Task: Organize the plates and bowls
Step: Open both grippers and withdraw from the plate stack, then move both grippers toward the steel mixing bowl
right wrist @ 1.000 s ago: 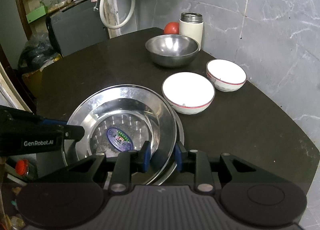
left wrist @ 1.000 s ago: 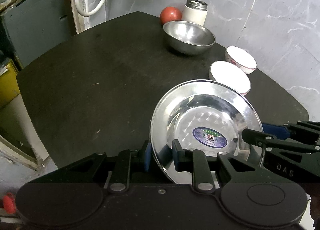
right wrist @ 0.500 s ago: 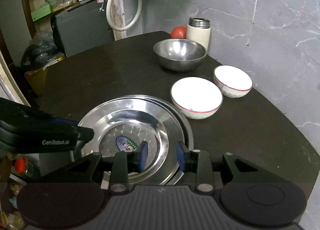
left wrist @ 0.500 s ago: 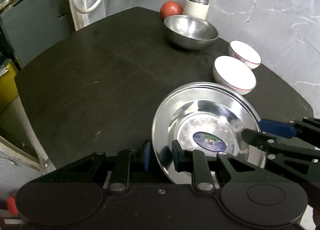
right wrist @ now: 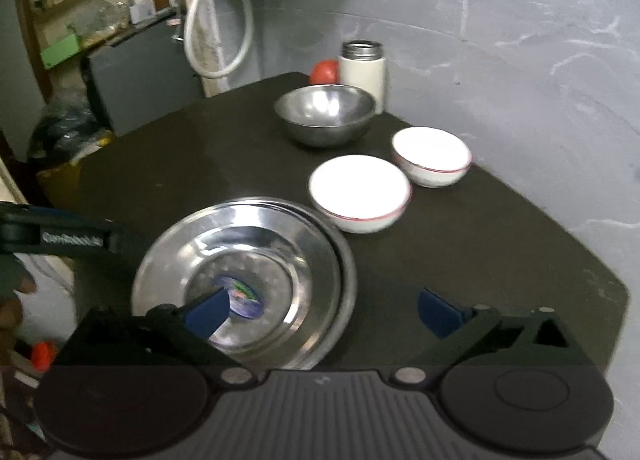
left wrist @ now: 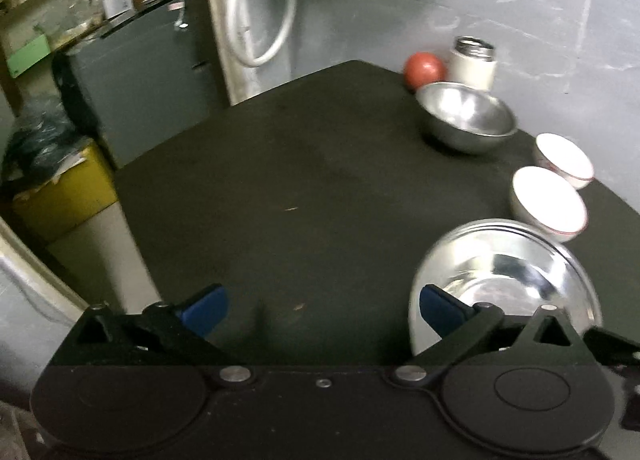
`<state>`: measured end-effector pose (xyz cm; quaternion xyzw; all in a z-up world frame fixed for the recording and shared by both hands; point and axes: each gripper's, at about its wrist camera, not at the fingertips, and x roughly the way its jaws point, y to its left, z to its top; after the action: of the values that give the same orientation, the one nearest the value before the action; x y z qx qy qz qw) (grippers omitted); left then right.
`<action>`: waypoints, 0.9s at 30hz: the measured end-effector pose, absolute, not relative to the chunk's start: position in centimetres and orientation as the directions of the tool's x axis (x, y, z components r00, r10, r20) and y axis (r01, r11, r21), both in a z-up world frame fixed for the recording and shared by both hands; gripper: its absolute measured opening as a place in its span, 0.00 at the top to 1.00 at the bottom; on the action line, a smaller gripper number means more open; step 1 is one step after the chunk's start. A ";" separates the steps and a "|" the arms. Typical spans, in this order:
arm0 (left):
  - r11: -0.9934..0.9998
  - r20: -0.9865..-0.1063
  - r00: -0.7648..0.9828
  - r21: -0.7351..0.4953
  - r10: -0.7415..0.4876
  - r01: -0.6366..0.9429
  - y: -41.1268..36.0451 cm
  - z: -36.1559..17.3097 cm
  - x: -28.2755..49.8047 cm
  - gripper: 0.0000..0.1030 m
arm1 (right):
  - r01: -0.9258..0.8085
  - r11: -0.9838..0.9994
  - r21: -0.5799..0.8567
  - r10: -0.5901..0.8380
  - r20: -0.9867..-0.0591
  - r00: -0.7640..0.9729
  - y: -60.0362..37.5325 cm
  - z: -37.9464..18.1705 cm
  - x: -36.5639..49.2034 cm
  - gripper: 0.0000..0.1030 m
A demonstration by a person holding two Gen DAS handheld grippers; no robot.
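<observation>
On the dark round table [left wrist: 280, 179], the left view shows the left gripper [left wrist: 320, 304] spread wide with shiny stacked steel plates [left wrist: 508, 260] lower right, while the right view shows the right gripper [right wrist: 322, 310] equally wide above those plates, lower centre, beside two white red-rimmed bowls [right wrist: 360, 187].

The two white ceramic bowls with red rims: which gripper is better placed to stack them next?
Probably the right gripper. It is open, and the two white ceramic bowls lie ahead of it. From the open left gripper they sit far to the right.

left claw [left wrist: 320, 310] released plate [left wrist: 516, 264], right claw [right wrist: 324, 310] opened wide
</observation>
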<state>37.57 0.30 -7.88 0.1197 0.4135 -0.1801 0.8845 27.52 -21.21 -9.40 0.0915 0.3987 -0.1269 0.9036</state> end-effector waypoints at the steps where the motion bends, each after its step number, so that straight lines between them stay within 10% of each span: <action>1: 0.913 -0.778 0.591 0.057 -0.212 0.403 0.6 -7.9 37.8 0.01 | 0.312 0.949 0.043 -0.177 -0.748 0.640 -21.2 -9.3 27.4 0.00; 13: 0.967 -0.812 0.551 -0.059 -0.190 0.246 2.9 -9.2 37.7 0.01 | 0.272 0.959 -0.085 -0.235 -0.777 0.585 -22.3 -8.5 27.2 0.00; 27: 0.992 -0.748 0.660 0.124 0.069 0.036 1.2 -5.2 37.1 0.01 | 0.124 0.992 0.019 -0.098 -0.502 0.859 -31.2 -7.4 35.1 0.00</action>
<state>37.07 1.18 -5.22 0.0638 0.4124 0.0093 0.9087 35.07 -31.24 -7.39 0.0254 0.2588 -0.0578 0.9639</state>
